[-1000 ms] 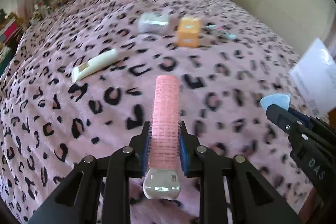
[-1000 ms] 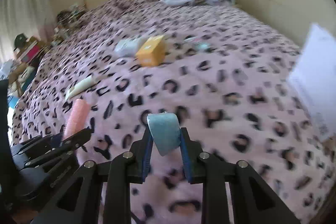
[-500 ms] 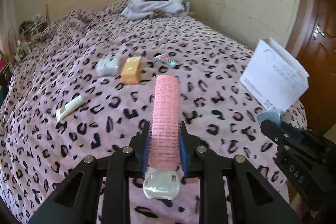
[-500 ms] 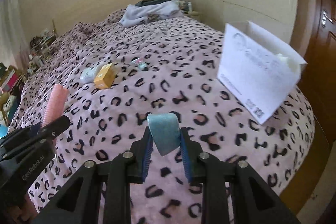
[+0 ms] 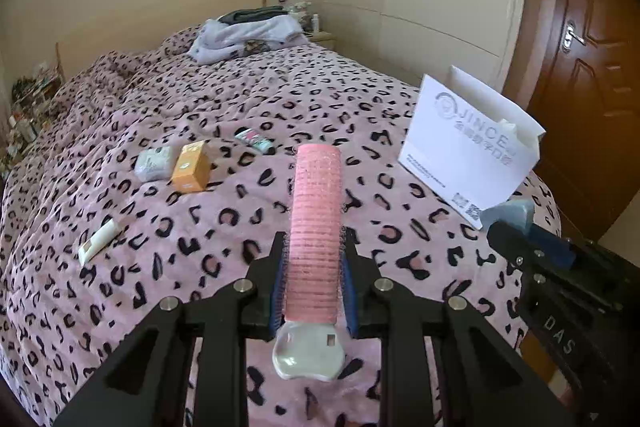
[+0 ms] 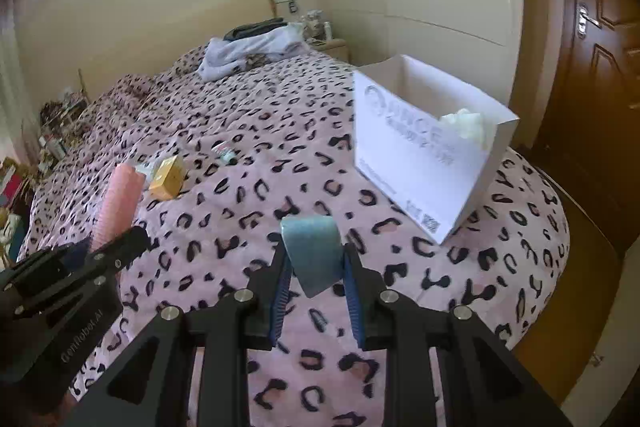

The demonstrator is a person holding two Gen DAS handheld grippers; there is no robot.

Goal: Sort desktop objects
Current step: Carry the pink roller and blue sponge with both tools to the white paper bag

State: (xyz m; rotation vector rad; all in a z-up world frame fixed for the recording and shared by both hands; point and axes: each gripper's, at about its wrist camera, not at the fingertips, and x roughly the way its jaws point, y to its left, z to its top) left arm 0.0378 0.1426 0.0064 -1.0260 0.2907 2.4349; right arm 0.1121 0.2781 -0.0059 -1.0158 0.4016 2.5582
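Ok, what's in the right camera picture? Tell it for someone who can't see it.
The right hand-held gripper grips a small blue puff above a pink leopard-print bed. A white open box stands ahead to the right, with something pale and fluffy inside. At the left, the left hand-held gripper holds a pink hair roller.

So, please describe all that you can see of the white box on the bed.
The white box looks like thin cardboard, open on top, with grey printed lettering and a small code on its front wall. It stands on the leopard-print bedspread near the bed's corner. Something pale and crumpled lies inside. No gripper touches it.
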